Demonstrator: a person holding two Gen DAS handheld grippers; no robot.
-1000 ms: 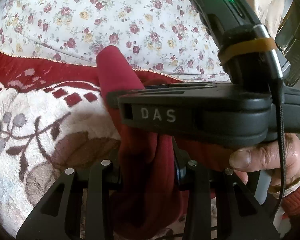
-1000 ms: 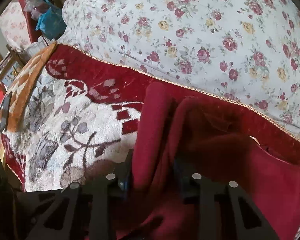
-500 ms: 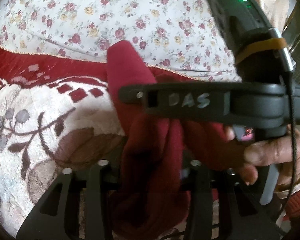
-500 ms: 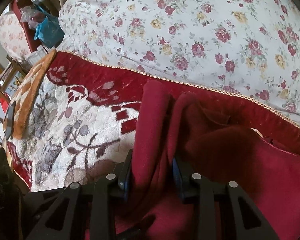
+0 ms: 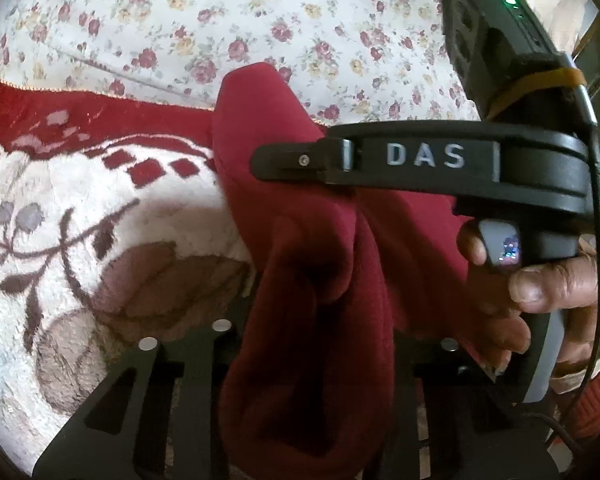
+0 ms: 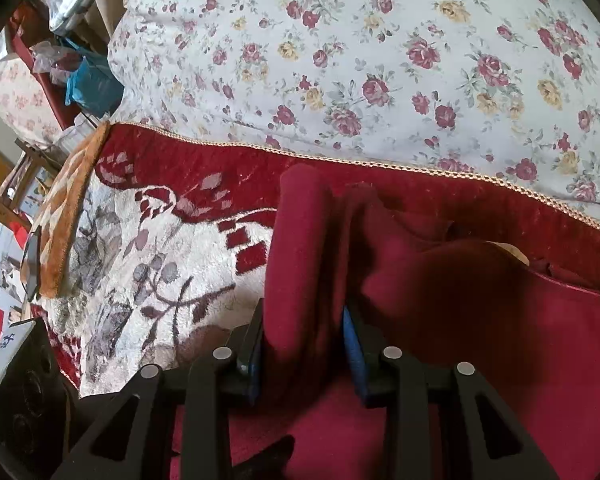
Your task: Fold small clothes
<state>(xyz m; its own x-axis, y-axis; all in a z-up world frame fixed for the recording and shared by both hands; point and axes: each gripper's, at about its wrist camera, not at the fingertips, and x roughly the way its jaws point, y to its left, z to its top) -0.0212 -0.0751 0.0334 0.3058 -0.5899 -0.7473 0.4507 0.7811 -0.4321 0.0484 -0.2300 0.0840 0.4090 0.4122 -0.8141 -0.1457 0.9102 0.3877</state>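
A dark red garment point(image 5: 312, 264) lies bunched on a patterned blanket point(image 5: 100, 240). My left gripper point(image 5: 312, 344) is shut on a thick fold of it; the cloth hides the fingertips. My right gripper point(image 6: 304, 340) is shut on another fold of the same garment point(image 6: 440, 320), with its blue pads point(image 6: 352, 344) pressed against the cloth. In the left wrist view the right gripper's black body point(image 5: 440, 160), marked DAS, crosses just above the garment, held by a hand point(image 5: 540, 280). The two grippers hold the cloth close together.
A floral quilt point(image 6: 380, 60) lies behind the blanket's red border with gold trim point(image 6: 340, 156). At the far left of the right wrist view are an orange patterned cloth point(image 6: 68, 200), a blue bag point(image 6: 92, 84) and clutter beyond the bed edge.
Both grippers have kept their hold on the garment. The right gripper's body has shifted right and up in the left wrist view, and the red fold stands taller between the fingers.
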